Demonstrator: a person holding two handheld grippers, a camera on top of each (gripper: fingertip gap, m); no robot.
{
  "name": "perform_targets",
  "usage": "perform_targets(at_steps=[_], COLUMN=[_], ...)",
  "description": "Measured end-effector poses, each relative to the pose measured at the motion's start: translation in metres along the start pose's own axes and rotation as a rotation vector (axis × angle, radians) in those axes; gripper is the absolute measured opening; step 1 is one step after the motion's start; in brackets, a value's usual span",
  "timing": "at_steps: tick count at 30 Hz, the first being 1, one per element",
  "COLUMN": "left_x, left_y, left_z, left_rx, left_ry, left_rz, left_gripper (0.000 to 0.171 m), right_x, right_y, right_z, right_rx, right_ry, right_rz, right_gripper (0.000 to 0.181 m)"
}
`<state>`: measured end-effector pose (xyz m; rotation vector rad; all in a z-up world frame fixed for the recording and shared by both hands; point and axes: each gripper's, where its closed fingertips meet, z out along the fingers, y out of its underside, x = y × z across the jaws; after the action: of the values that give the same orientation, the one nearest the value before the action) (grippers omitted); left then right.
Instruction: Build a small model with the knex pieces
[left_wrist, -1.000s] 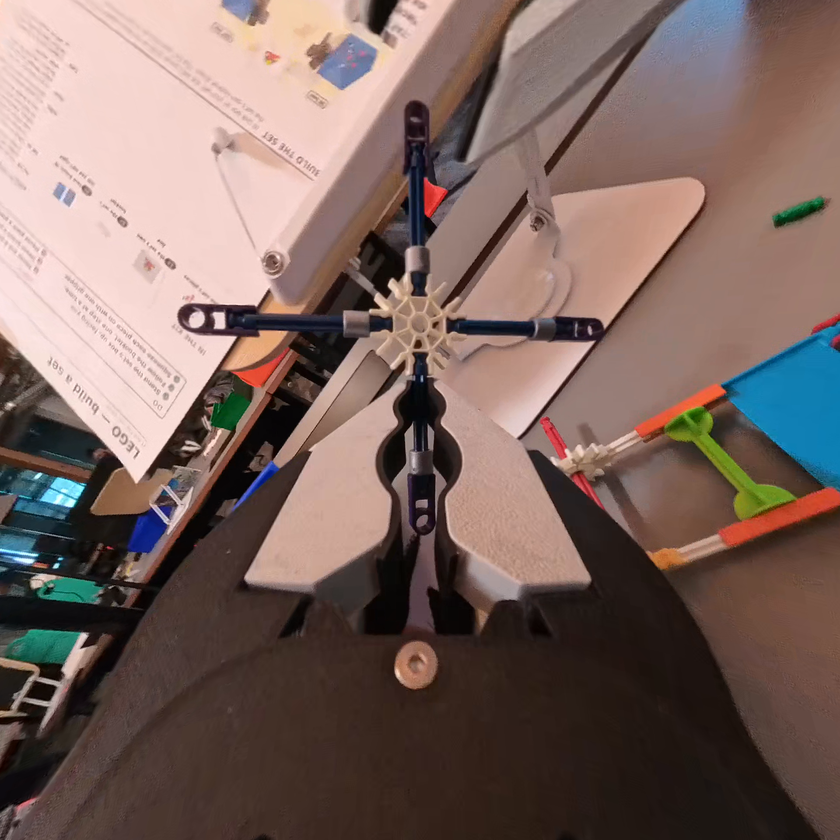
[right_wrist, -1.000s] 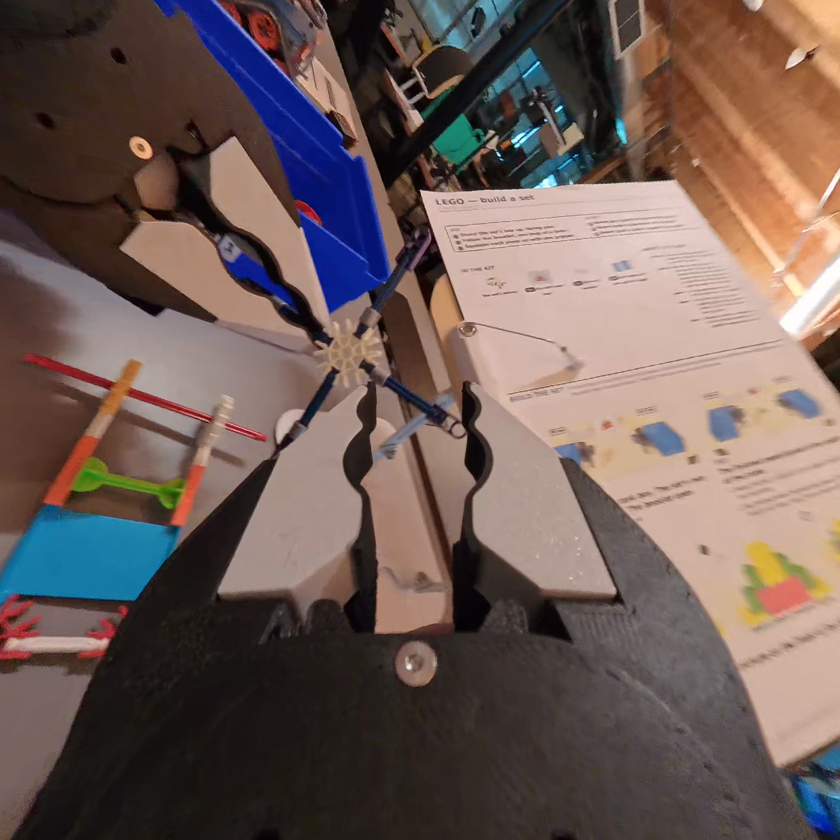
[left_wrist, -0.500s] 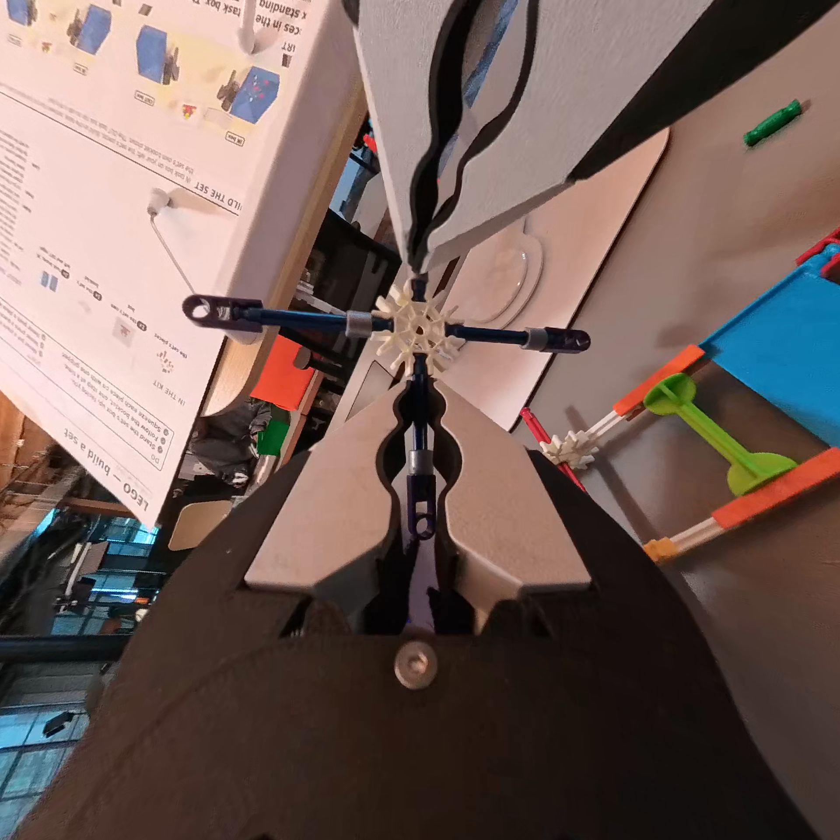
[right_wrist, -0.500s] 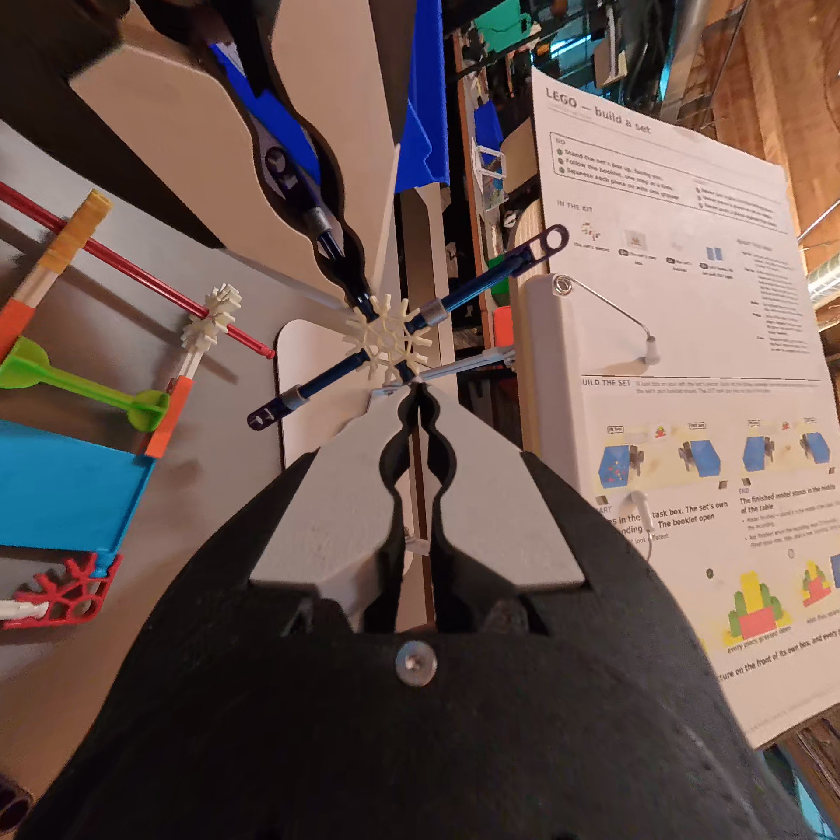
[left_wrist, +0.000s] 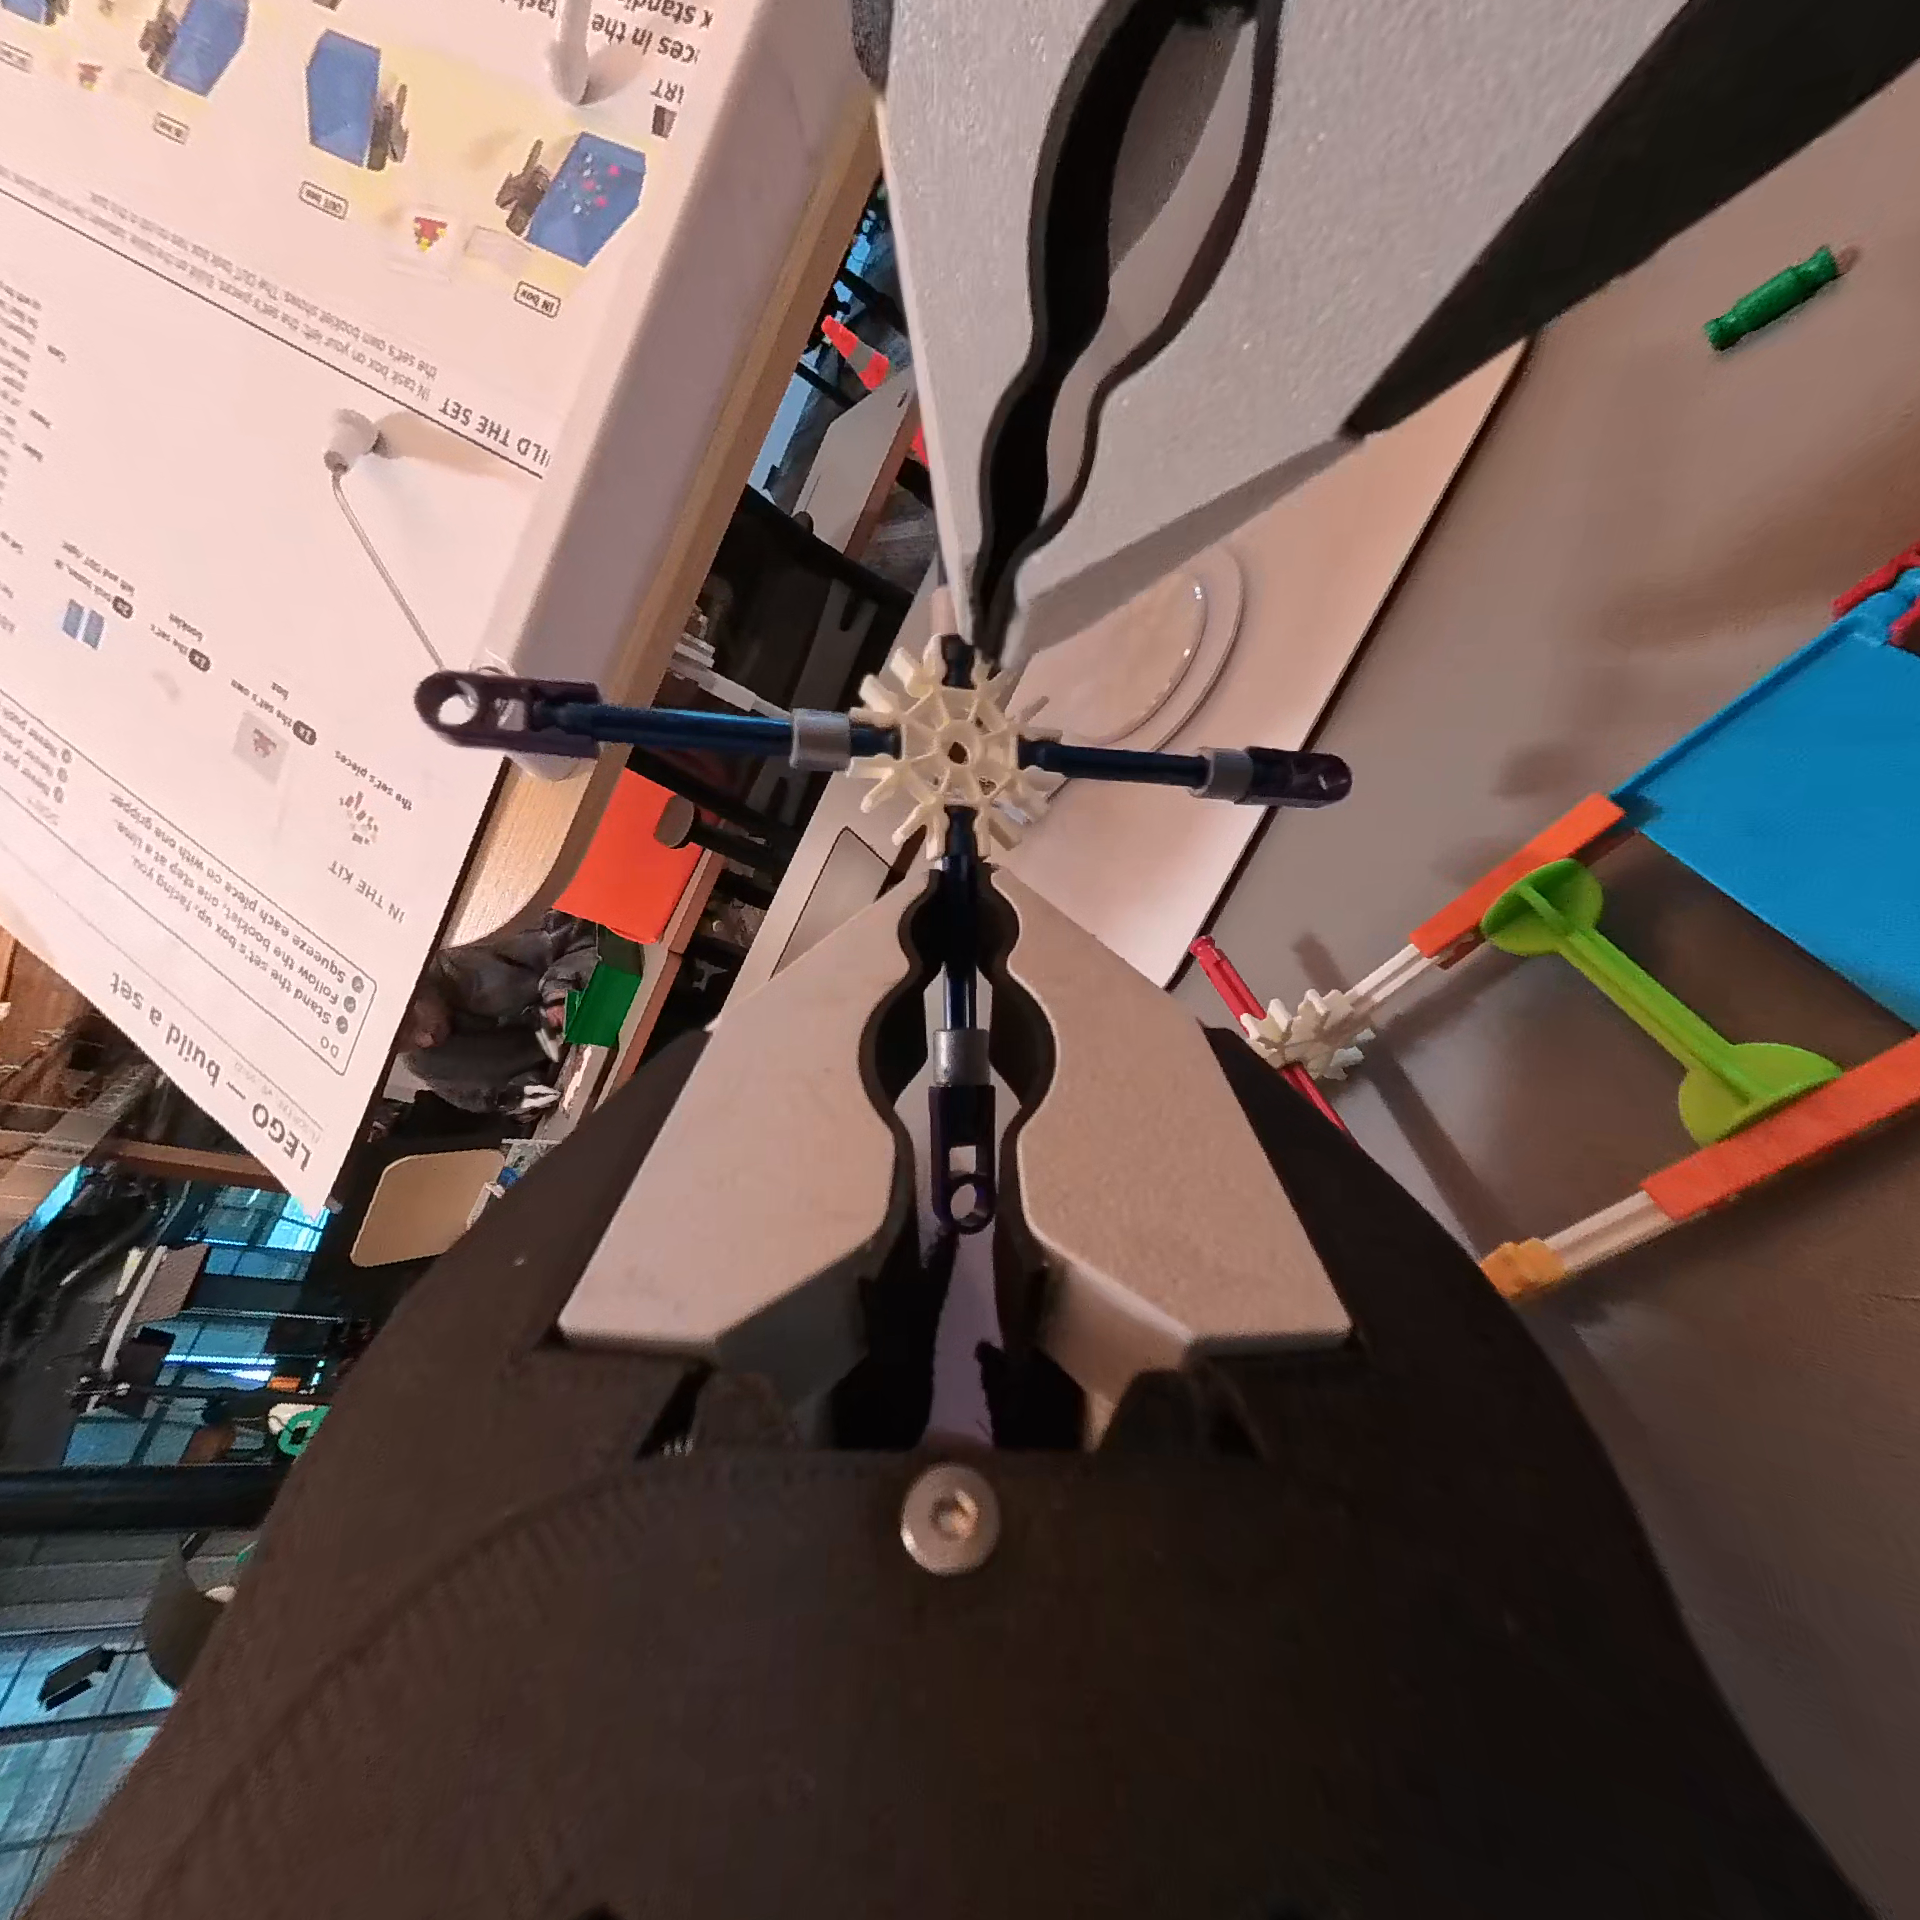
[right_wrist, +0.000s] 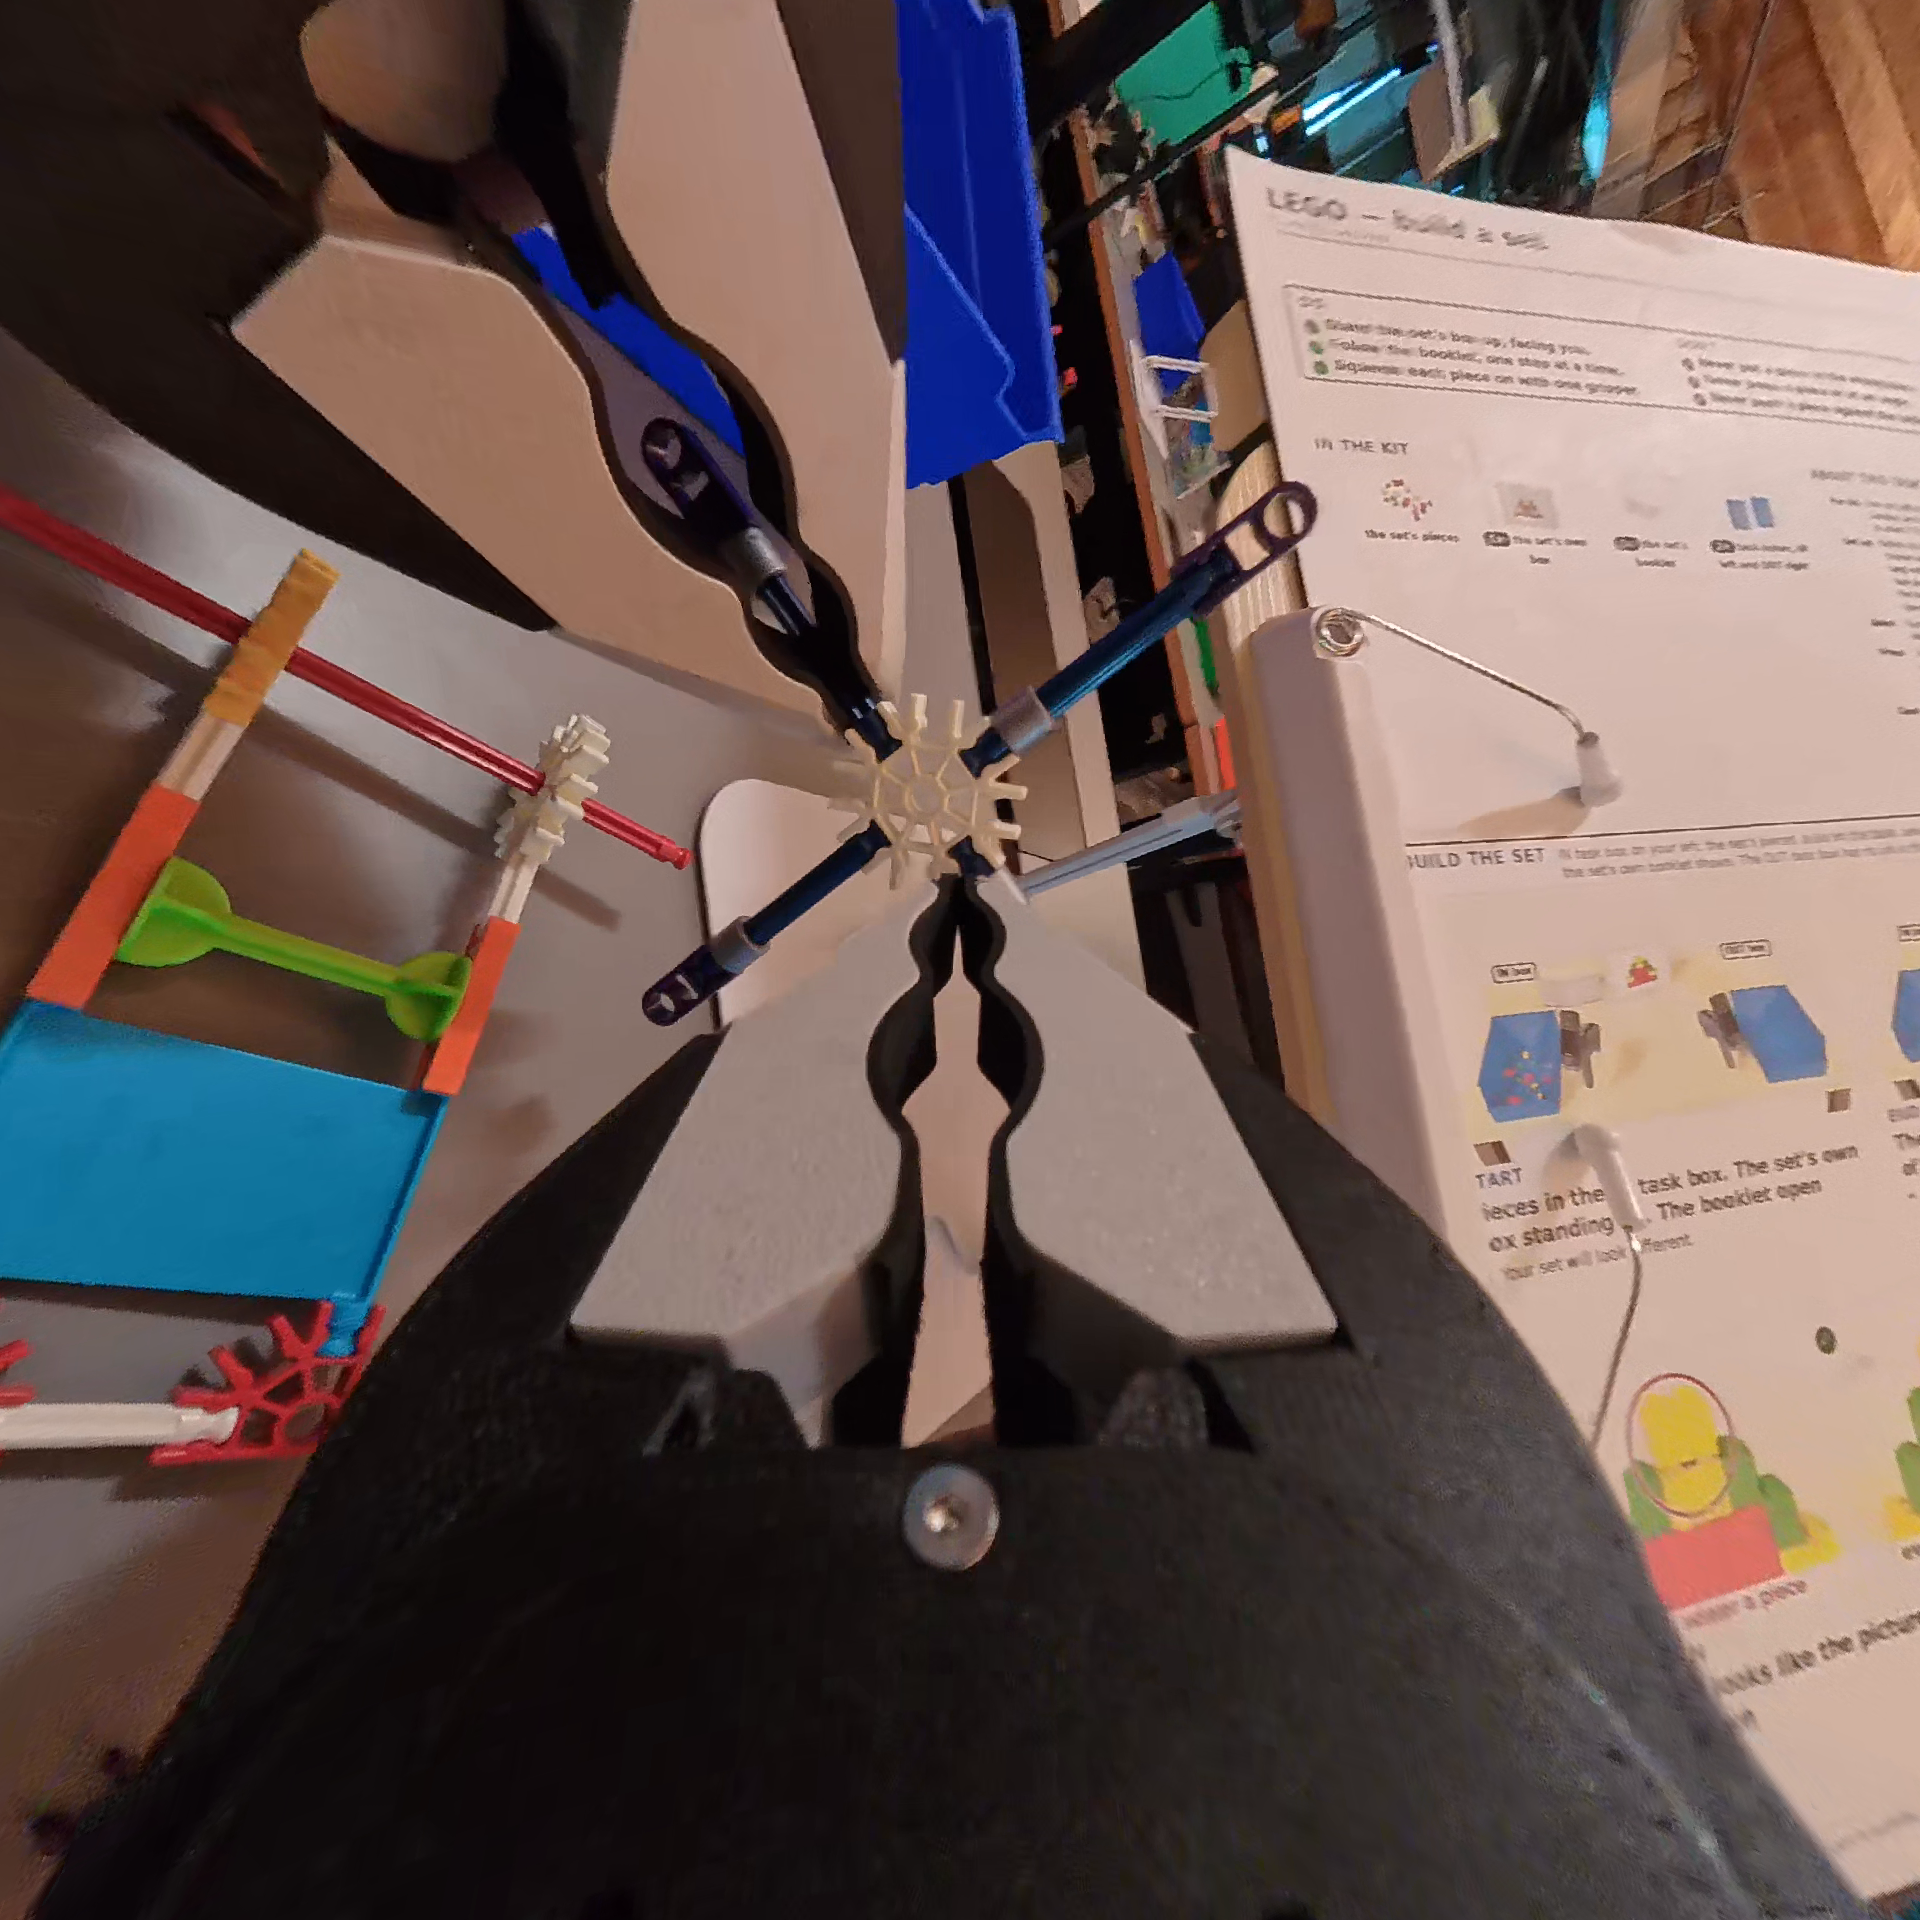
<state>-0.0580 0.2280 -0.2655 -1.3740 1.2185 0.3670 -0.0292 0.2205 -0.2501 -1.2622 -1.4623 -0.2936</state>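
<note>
Two tools: left tool (left_wrist: 961, 883) pinching navy rod (left_wrist: 961, 1023); right tool (right_wrist: 951, 894) pressed together at snowflake hub (right_wrist: 928, 800).

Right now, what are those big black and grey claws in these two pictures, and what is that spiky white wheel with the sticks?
The claws are two pinching tools, one in each of a person's hands. Each tool has a camera looking along its two grey fingers, so each picture is one tool's own view.

In the left tool's view, the left gripper is shut on one dark blue stick. That stick plugs into a white spiky wheel, a building-toy piece with more blue sticks pointing sideways. The other claw comes in from the top.

In the right tool's view, the right gripper is pinched shut right at the wheel's edge, on a short stub there as far as I can tell.

On the grey table lies a half-built toy: a blue panel, orange bars, a green piece and a red rod. A printed instruction sheet stands beside it.
</note>
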Motion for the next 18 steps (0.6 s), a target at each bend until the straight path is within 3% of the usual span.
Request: perform_targets(at_steps=[6,11,15,18], left_x=[0.001,0.007,0.013,0.011], left_y=[0.002,0.000,-0.001,-0.003], left_z=[0.000,-0.002,-0.002,-0.003], left_rx=[0.000,0.029,0.041,0.044], left_ry=[0.019,0.075,0.105,0.091], left_rz=[-0.014,-0.034,-0.015,0.006], left_gripper=[0.002,0.002,0.002,0.002], right_x=[-0.014,-0.019,-0.021,-0.020], right_y=[-0.008,-0.006,-0.004,-0.005], right_z=[0.001,0.002,0.001,-0.001], right_rx=[0.025,0.018,0.011,0.018], right_ry=[-0.088,-0.122,-0.144,-0.151], right_rz=[0.033,0.049,0.042,0.037], right_gripper=[0.023,0.021,0.006,0.010])
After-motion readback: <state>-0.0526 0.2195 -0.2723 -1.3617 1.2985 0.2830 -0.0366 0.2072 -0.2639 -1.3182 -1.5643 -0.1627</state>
